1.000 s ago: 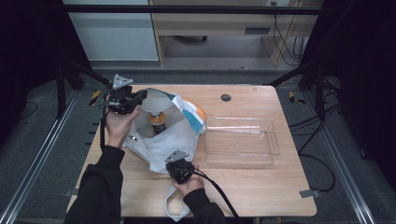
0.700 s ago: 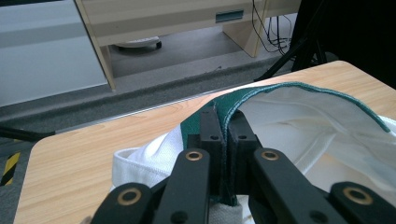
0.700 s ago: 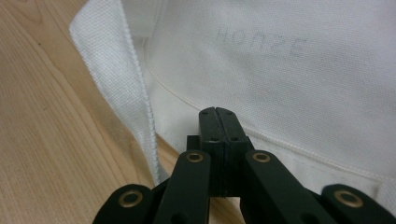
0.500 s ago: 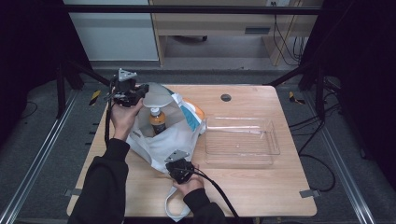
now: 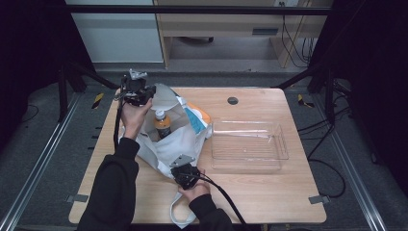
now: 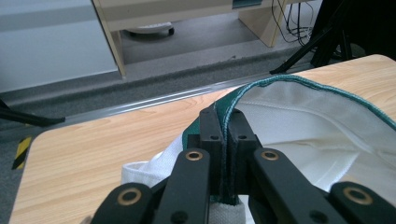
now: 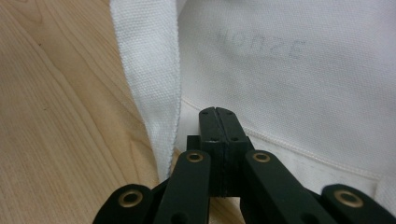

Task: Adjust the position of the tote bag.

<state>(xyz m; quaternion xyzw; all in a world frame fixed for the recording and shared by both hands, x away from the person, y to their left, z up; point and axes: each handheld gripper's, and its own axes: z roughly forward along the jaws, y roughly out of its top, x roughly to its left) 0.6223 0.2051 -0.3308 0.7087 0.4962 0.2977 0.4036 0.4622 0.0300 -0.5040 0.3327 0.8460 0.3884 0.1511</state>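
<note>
I have my left tool (image 6: 223, 140) pinched shut on the green-trimmed rim of the white cloth bag (image 5: 168, 144), holding that edge lifted above the far left part of the counter (image 5: 269, 202). My right tool (image 7: 219, 135) sits at the near edge of the bag with its jaws pressed together; cloth lies right at the tips, but I cannot tell whether any of it is caught between them. The bag lies on the left half of the counter, just beside the clear plastic tray (image 5: 250, 144), with its mouth held open and facing up and away from me, and its long axis running from my near hand toward the lifted rim. Inside the mouth I can see a bottle (image 5: 162, 123) with an orange label standing roughly upright, and a blue and orange packet (image 5: 195, 115) leaning at the right side of the opening. A white strap (image 7: 149, 88) trails off the near end across the wood. I judge the cloth to be light and limp: it will sag and fold wherever I am not holding it, so the stitched rim and the strap are the firmest places to grip, while the bottle would slide or tip if I tilt the bag.
</note>
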